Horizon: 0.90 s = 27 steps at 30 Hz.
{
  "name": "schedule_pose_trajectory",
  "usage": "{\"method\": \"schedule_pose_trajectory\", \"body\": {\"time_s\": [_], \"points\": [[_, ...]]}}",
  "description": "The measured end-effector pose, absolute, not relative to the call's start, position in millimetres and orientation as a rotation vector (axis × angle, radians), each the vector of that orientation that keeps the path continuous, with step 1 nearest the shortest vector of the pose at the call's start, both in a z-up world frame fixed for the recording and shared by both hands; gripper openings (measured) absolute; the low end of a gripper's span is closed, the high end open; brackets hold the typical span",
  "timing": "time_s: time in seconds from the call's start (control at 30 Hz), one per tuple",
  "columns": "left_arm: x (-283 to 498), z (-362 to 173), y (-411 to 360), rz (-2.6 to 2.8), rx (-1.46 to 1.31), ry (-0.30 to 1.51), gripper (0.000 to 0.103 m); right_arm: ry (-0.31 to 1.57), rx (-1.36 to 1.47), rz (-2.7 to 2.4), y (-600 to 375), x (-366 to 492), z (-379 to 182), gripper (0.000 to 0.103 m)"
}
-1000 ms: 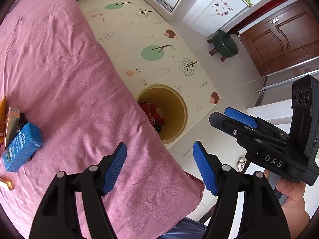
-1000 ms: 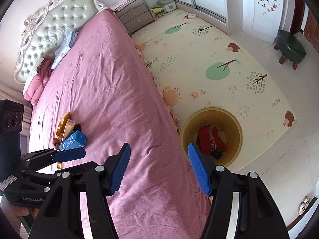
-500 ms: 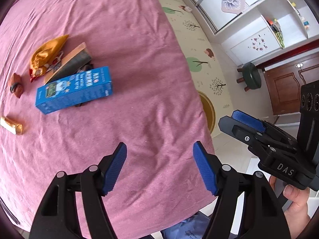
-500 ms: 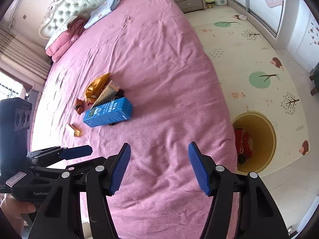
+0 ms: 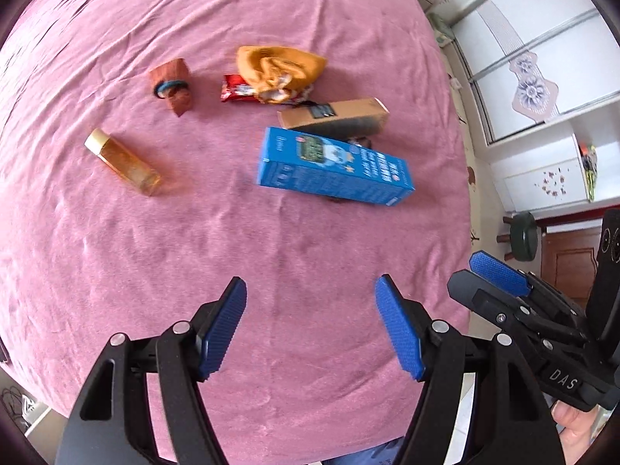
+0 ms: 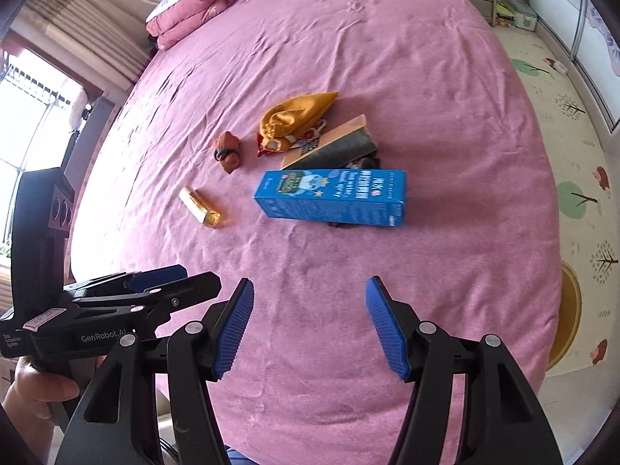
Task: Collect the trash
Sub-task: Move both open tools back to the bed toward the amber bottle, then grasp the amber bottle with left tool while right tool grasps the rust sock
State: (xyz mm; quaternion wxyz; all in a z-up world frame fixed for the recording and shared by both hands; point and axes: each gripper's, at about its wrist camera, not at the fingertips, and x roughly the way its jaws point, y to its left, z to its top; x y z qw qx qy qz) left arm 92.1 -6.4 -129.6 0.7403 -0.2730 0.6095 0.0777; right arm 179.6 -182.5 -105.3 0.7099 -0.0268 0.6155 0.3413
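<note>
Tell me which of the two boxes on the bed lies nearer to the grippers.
The blue box. It lies in front of the tan box, which sits farther back beside the orange pouch.

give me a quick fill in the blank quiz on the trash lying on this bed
1. The biggest box on the pink bedsheet is coloured ____.
2. The small bottle of amber liquid lies on its ____.
3. Both tongs, left and right, are open and hold ____.

Missing words: blue; side; nothing
</note>
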Motion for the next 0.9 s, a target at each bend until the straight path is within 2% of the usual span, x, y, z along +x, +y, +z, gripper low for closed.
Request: {"method": "schedule_pose_trajectory", "body": {"time_s": [0.53,0.9], "points": [[62.6,-177.3,135.4,0.438,-0.824,1.281,0.072,1.422,-0.195,0.899,-34.0,192.5,-139.4,0.06],[73.3,-222.6,181.7,0.556,-0.942,1.294,0.073,1.455,-0.229,0.93,15.3,219.3,-166.7,0.06]]}}
